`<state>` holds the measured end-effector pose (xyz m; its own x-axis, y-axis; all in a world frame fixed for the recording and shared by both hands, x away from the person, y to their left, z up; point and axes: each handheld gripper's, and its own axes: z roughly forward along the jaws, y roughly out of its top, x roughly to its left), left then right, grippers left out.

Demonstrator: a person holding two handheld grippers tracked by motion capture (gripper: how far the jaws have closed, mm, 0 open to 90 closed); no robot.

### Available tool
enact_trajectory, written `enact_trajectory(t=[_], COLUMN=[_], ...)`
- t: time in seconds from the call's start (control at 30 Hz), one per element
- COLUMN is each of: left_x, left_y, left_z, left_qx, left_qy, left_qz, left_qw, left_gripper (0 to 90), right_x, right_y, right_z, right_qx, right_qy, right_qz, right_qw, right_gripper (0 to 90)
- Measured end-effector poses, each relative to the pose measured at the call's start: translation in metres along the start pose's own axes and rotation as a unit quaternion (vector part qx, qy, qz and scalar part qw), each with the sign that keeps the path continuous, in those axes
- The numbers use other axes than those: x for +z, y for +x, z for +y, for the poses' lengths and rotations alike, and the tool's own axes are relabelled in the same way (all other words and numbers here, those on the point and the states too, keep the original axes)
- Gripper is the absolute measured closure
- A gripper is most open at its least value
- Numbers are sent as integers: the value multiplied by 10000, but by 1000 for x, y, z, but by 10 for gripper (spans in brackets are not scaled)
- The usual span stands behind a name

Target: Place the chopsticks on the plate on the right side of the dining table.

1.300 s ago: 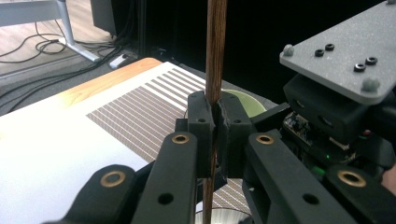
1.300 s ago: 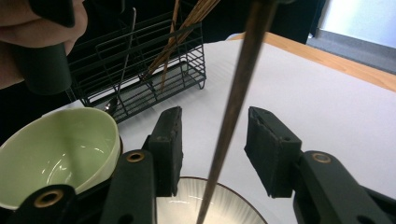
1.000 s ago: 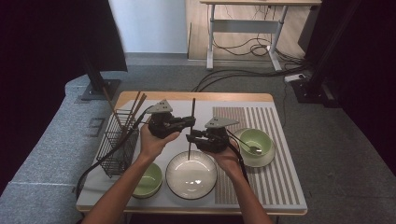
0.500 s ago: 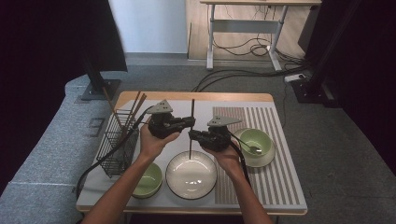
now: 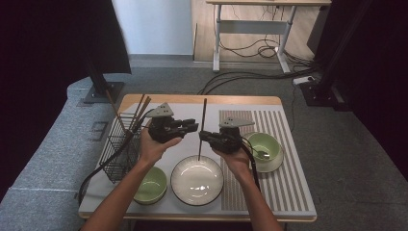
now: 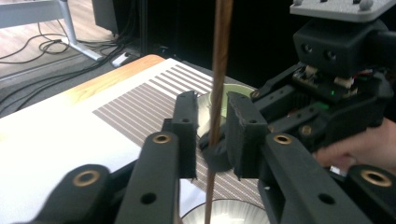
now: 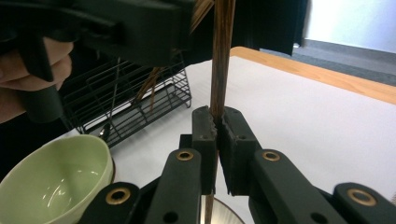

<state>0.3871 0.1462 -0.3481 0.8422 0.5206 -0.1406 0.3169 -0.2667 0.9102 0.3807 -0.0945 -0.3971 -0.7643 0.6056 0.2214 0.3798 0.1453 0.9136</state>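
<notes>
A dark wooden chopstick (image 5: 202,125) stands nearly upright above the white bowl (image 5: 197,179). My right gripper (image 5: 203,136) is shut on it, and in the right gripper view its pads (image 7: 205,126) pinch the chopstick (image 7: 222,56) low down. My left gripper (image 5: 191,127) faces it from the left. Its jaws have just been opening. In the left gripper view the chopstick (image 6: 217,84) runs through the gap of my left gripper (image 6: 212,128), and the pads (image 6: 187,126) stand clear of it on both sides.
A black wire basket (image 5: 118,144) with several chopsticks stands at the table's left. A green bowl (image 5: 151,185) sits near the front edge. Another green bowl (image 5: 263,146) with a spoon rests on a saucer on the striped mat (image 5: 284,178) at the right.
Both hands have stayed about where they were, with the chopstick still upright between them. The left gripper's jaws look a little wider apart than before.
</notes>
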Motion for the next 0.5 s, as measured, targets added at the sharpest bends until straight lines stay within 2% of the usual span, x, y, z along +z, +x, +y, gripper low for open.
enact_trajectory(t=[0.2,0.5], left_x=[-6,-5], left_y=[5,7], left_z=[-5,-21], left_qx=[-25,28], left_qy=[25,351], left_qz=[28,-49], left_qw=[10000,9994], left_gripper=[662,626], right_x=[-6,-12], right_y=[-3,-5], right_z=[4,13], right_qx=[5,-36], right_qy=[-57,-65], right_qz=[-118,-200], right_qw=[9999,9998], right_gripper=[853,853])
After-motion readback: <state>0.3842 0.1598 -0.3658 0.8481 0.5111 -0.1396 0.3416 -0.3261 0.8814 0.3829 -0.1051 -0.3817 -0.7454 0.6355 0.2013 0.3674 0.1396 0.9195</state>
